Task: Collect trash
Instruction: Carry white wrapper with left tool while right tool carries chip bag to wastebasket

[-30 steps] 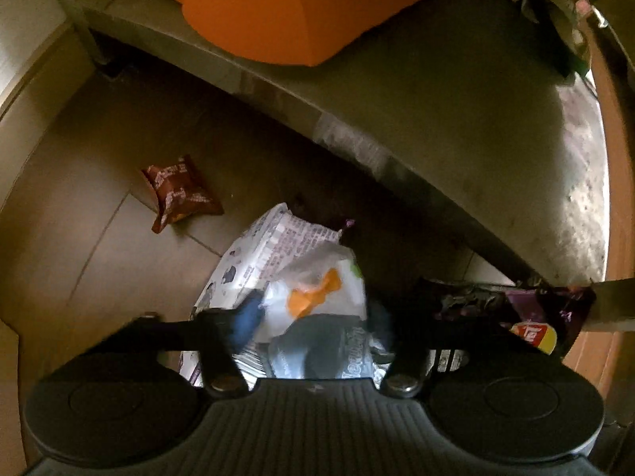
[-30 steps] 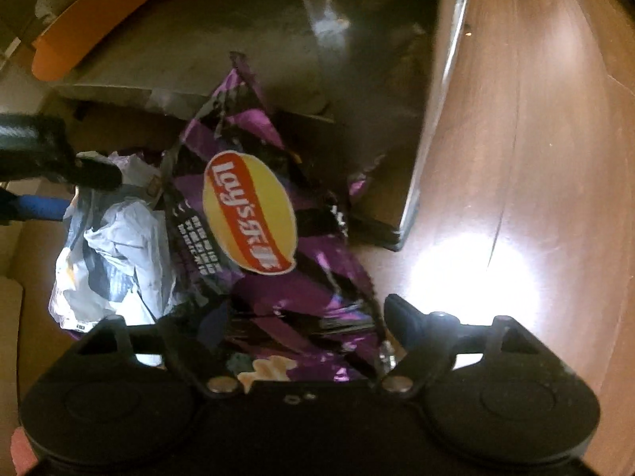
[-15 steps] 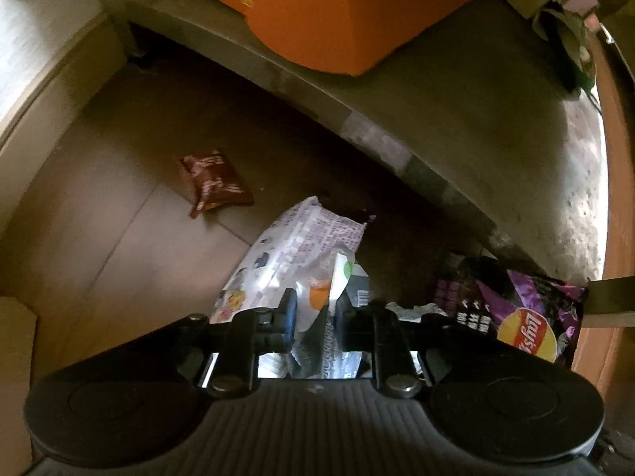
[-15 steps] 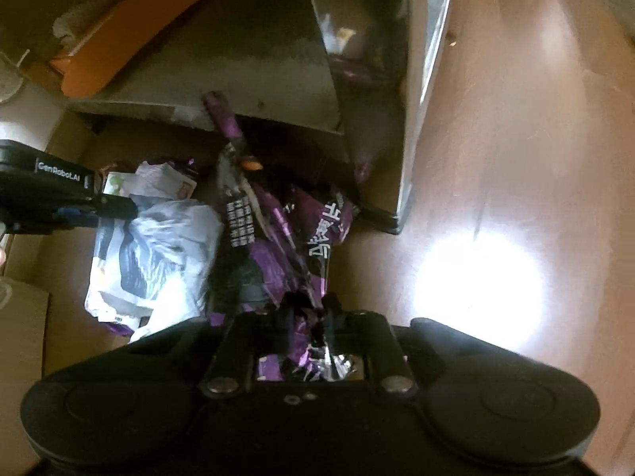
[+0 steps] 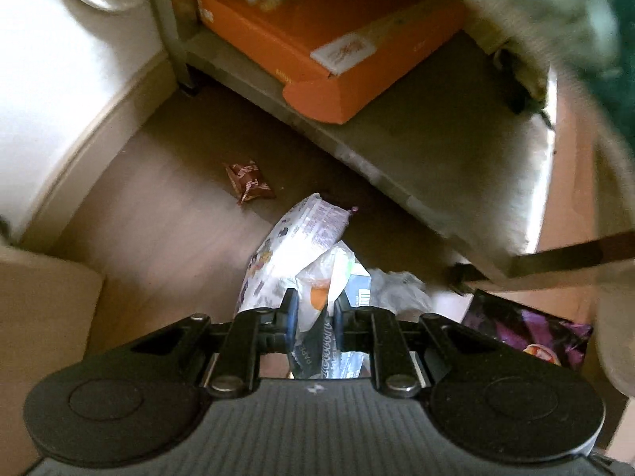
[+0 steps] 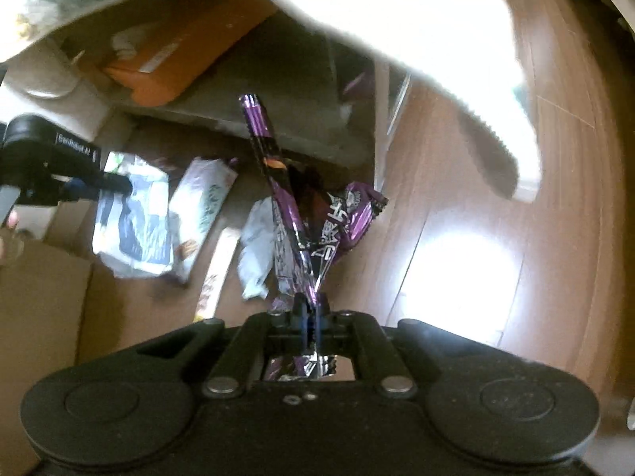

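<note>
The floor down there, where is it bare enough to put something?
Bare floor lies between the white wall and the small brown wrapper, and on the sunlit boards right of the purple chip bag. By the shelf it is crowded with white wrappers.

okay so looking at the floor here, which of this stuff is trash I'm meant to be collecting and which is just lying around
Trash to collect:
white wrapper, held in the left gripper
purple chip bag, held in the right gripper
white printed bag
small red-brown wrapper
crumpled white paper

Just lying around:
orange box on the low shelf
</note>
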Action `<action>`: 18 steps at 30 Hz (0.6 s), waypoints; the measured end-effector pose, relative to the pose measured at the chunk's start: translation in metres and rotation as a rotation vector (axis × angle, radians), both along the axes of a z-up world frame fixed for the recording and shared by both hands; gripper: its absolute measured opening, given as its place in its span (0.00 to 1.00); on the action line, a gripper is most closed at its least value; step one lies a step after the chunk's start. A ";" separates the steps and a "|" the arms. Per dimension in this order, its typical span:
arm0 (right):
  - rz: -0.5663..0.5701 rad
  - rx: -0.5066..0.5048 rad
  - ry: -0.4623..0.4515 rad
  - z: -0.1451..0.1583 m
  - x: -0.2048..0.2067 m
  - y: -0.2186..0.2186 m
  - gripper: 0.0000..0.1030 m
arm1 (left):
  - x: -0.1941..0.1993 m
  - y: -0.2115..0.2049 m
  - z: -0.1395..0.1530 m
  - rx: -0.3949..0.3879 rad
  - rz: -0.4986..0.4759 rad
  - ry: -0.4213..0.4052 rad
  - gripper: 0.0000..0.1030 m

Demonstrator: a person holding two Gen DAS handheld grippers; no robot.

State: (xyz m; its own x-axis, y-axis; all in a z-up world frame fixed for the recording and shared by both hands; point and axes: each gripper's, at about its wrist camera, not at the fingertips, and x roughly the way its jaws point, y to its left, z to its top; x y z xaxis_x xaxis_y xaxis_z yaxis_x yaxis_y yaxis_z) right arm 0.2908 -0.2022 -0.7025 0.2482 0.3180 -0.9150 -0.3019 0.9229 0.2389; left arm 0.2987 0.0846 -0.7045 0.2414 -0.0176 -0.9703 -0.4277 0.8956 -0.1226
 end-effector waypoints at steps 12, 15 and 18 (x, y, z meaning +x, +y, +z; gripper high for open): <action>0.031 0.094 -0.048 0.181 -0.030 0.001 0.03 | -0.027 -0.009 0.179 -0.017 -0.010 -0.019 0.16; 0.022 0.112 -0.091 0.240 -0.029 -0.006 0.03 | -0.024 -0.013 0.232 -0.012 -0.027 -0.045 0.16; 0.016 0.106 -0.159 0.292 -0.029 -0.010 0.03 | -0.017 -0.021 0.287 0.009 -0.055 -0.074 0.16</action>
